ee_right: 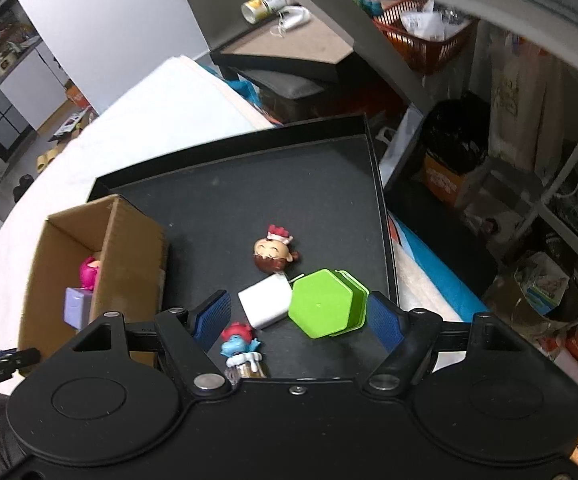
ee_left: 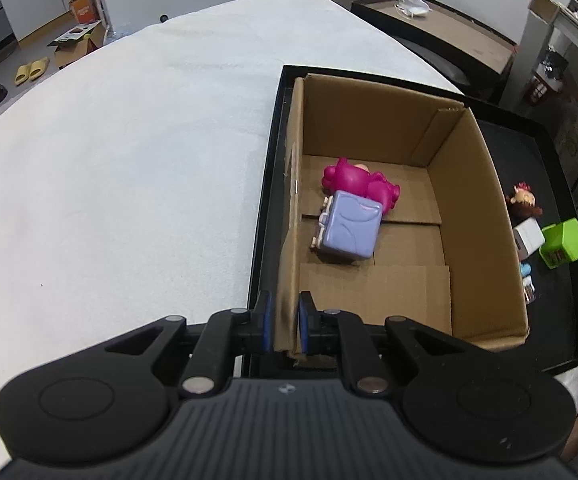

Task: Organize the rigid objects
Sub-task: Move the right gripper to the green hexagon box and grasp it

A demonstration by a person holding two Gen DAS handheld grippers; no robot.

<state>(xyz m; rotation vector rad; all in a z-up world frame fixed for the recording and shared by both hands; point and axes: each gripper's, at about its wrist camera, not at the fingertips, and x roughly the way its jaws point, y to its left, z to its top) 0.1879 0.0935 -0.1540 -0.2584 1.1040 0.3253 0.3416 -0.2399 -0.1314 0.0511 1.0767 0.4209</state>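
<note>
The left hand-held gripper (ee_left: pixel 283 322) is clamped on the near wall of the cardboard box (ee_left: pixel 473 208), which stands in a black tray (ee_right: pixel 289 184) on the white bench (ee_left: pixel 129 160). In the box a pink toy (ee_left: pixel 359 182) touches a purple block (ee_left: pixel 351 226). The right hand-held gripper (ee_right: pixel 297 320) hangs with its jaws spread above the tray, where a green hexagonal container (ee_right: pixel 323 304), white cube (ee_right: pixel 267 306), blue figure (ee_right: pixel 239 344) and doll head (ee_right: pixel 273 256) lie beside the box.

A lived-in home is showing itself around the white-covered table (ee_left: pixel 129 152): yellow slippers (ee_left: pixel 31 71) are lying on the floor beyond its far edge, cardboard boxes (ee_left: pixel 77 46) are sitting beside them, and cluttered shelving with an orange basket (ee_right: pixel 425 36) is standing to its right.
</note>
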